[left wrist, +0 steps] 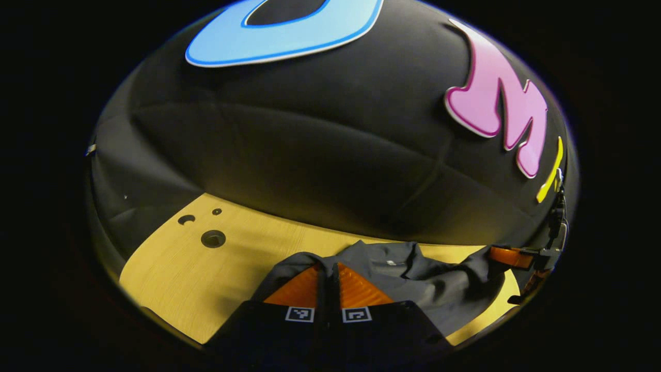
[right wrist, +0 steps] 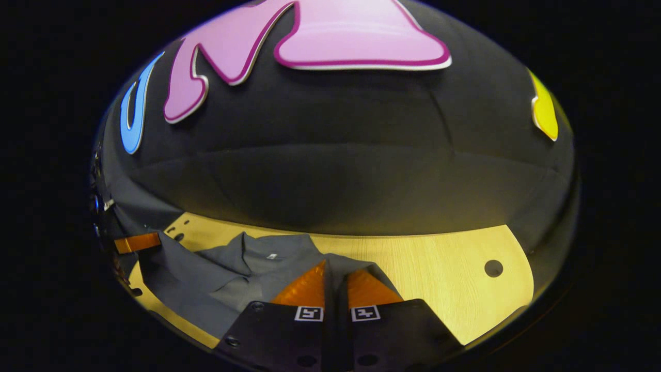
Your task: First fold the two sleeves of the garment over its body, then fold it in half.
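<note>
A dark grey collared shirt (left wrist: 413,279) lies bunched on the wooden table (left wrist: 206,279). In the left gripper view my left gripper (left wrist: 328,276) is shut, pinching a fold of the shirt's edge between its fingers, with the collar (left wrist: 395,261) just beyond to the right. In the right gripper view my right gripper (right wrist: 335,271) is likewise shut on an edge of the shirt (right wrist: 206,284), whose collar (right wrist: 258,253) lies to the left. Each view catches the other gripper at the shirt's far side: the right gripper (left wrist: 516,257) and the left gripper (right wrist: 137,242).
The light wooden table (right wrist: 439,279) has round holes, some at its left in the left gripper view (left wrist: 213,238) and one at the right in the right gripper view (right wrist: 493,268). The black cloth wall (left wrist: 310,155) rises directly behind the table.
</note>
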`<state>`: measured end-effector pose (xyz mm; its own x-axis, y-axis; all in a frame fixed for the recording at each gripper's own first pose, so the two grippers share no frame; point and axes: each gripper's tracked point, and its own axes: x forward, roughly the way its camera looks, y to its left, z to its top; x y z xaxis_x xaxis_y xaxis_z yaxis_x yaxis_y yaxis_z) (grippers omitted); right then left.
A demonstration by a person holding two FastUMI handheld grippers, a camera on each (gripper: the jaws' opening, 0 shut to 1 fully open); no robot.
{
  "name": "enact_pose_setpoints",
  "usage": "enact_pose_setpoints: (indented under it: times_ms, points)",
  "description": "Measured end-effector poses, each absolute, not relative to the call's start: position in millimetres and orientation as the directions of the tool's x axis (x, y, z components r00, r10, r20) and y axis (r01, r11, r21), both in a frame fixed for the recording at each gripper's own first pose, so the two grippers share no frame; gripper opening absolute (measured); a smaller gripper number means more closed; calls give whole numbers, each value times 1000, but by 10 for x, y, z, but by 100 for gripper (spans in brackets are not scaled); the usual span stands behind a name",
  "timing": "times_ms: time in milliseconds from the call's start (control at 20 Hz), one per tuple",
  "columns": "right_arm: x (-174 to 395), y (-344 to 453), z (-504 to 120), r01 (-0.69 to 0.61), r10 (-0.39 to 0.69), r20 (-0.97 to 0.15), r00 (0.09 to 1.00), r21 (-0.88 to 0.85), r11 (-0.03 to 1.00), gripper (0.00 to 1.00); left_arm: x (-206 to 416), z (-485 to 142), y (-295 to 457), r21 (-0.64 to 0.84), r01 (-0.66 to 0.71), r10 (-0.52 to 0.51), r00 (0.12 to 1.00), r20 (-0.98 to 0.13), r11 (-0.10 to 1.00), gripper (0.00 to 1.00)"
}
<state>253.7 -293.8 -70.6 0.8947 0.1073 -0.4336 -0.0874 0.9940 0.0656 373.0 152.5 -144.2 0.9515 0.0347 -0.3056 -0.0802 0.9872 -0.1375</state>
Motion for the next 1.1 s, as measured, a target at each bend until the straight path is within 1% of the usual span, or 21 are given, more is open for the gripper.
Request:
enact_pose_setpoints:
  times_ms: [100, 150, 200, 250, 300, 400, 450, 500, 550, 600, 650, 700, 850, 1100]
  points:
    - [2604, -2887, -834, -104, 111, -433, 895, 39, 994, 5, 3826, -1543, 1530, -130, -100, 54, 947, -317, 986, 6]
    - [2619, -2876, -874, -106, 113, -436, 893, 41, 994, 5, 3851, -1599, 1527, -128, -112, 66, 944, -322, 985, 9]
    - [2628, -2892, -941, -100, 109, -447, 888, 44, 994, 7, 3863, -1660, 1510, -132, -114, 64, 940, -336, 985, 5]
    - [2601, -2885, -971, -100, 120, -460, 879, 69, 993, 10, 3826, -1693, 1494, -124, -117, 67, 933, -353, 985, 16]
    - [2588, -2877, -1014, -93, 129, -475, 870, 97, 991, 16, 3804, -1722, 1509, -106, -130, 82, 926, -369, 986, 14]
    - [2493, -2854, -985, -96, 157, -484, 861, 148, 984, 43, 3723, -1666, 1486, -86, -128, 85, 920, -384, 988, 52]
    - [2446, -2911, -926, -86, 142, -473, 870, 138, 987, 54, 3669, -1601, 1453, -77, -126, 88, 924, -373, 989, 71]
    - [2373, -2999, -805, -75, 122, -457, 881, 119, 990, 66, 3568, -1446, 1460, -61, -126, 97, 931, -353, 990, 85]
    - [2262, -3060, -676, -74, 115, -446, 887, 109, 991, 78, 3457, -1305, 1468, -42, -129, 107, 934, -340, 991, 85]
    - [2152, -3091, -555, -73, 111, -436, 893, 104, 992, 96, 3366, -1200, 1446, -24, -124, 110, 939, -327, 992, 95]
    - [2017, -3124, -447, -69, 104, -425, 899, 95, 993, 99, 3246, -1063, 1399, -7, -111, 103, 945, -311, 994, 96]
    - [1904, -3159, -349, -64, 92, -414, 906, 82, 995, 99, 3124, -927, 1354, 15, -99, 99, 951, -292, 995, 96]
    - [1481, -3200, -7, -40, 55, -367, 929, 47, 998, 99, 2667, -486, 1174, 76, -68, 83, 973, -214, 995, 96]
    - [687, -3187, 660, 3, 5, -266, 964, 31, 1000, 99, 1761, 114, 770, 117, -7, 16, 997, -75, 993, 96]
